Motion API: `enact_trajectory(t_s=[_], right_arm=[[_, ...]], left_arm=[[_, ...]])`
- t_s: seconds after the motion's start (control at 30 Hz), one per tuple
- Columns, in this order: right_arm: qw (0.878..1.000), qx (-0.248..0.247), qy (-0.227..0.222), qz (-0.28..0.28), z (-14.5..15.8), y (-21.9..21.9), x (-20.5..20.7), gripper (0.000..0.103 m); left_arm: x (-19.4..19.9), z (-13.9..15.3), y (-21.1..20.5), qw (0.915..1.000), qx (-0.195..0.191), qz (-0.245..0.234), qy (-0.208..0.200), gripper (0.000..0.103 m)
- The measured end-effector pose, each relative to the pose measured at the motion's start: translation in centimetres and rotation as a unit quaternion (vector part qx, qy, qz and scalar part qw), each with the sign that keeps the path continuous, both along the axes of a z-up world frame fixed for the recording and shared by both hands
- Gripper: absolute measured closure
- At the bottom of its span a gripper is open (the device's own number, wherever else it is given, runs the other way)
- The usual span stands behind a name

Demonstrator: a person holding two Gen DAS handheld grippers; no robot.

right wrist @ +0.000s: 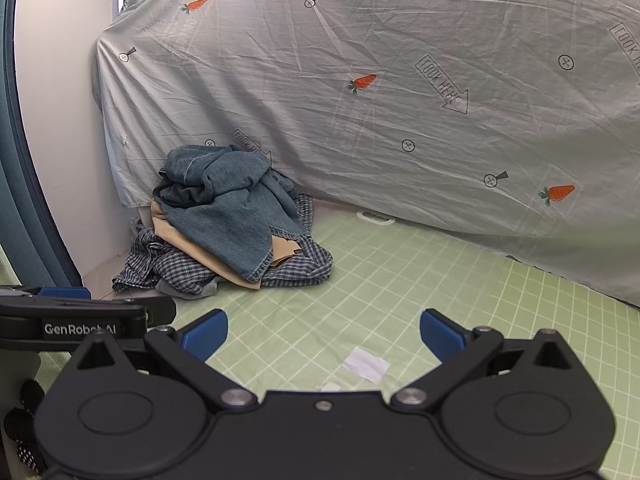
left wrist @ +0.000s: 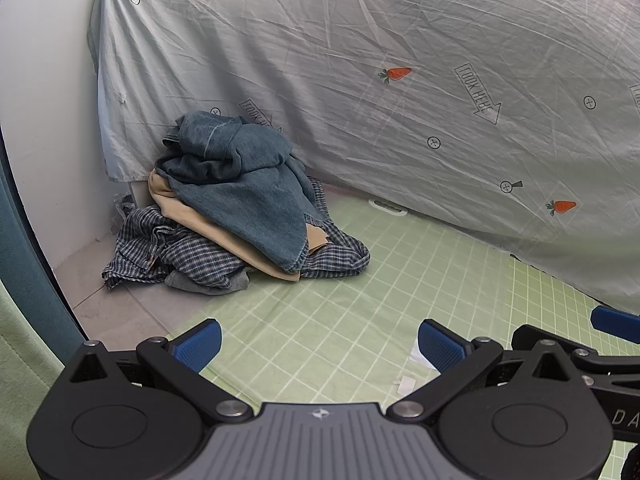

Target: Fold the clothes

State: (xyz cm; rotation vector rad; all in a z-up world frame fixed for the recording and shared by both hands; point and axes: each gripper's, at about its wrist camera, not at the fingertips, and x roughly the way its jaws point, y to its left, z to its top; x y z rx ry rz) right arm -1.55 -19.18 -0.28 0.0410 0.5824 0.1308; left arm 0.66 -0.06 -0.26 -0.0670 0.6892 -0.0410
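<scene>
A pile of clothes lies in the back left corner: a blue denim garment on top, a tan one under it, a blue plaid shirt at the bottom. The pile shows in the right wrist view too. My left gripper is open and empty, hovering over the green grid mat well short of the pile. My right gripper is open and empty, beside the left one and about as far from the pile. The right gripper's edge shows in the left wrist view.
A grey sheet printed with carrots hangs as a backdrop behind the mat. A white wall closes the left side. White tape scraps lie on the mat near my grippers. A white handle-like piece lies at the sheet's foot.
</scene>
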Motion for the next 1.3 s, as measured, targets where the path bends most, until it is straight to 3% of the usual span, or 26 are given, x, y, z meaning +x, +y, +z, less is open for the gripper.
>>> enact_trajectory(t_s=[0.47,0.87,1.13,1.3], right_arm=[[1.0,0.005,0.022,-0.008,-0.8,-0.5,1.7,0.0],[0.999,-0.026,0.037,-0.027,-2.1,-1.0,6.4,0.0],[0.997,-0.03,0.059,-0.038,-3.8,-1.7,14.1,0.0],[0.996,-0.011,0.085,-0.037,-5.5,-1.6,22.3,0.0]], left_arm=[[1.5,-0.9,0.2,0.9998,-0.004,0.002,0.019,0.0],[7.1,-2.4,0.3,0.9992,-0.002,0.003,0.041,0.0],[14.8,-4.3,2.3,0.9975,0.002,0.041,0.058,0.0],[21.7,-5.2,5.8,0.9936,-0.002,0.097,0.057,0.0]])
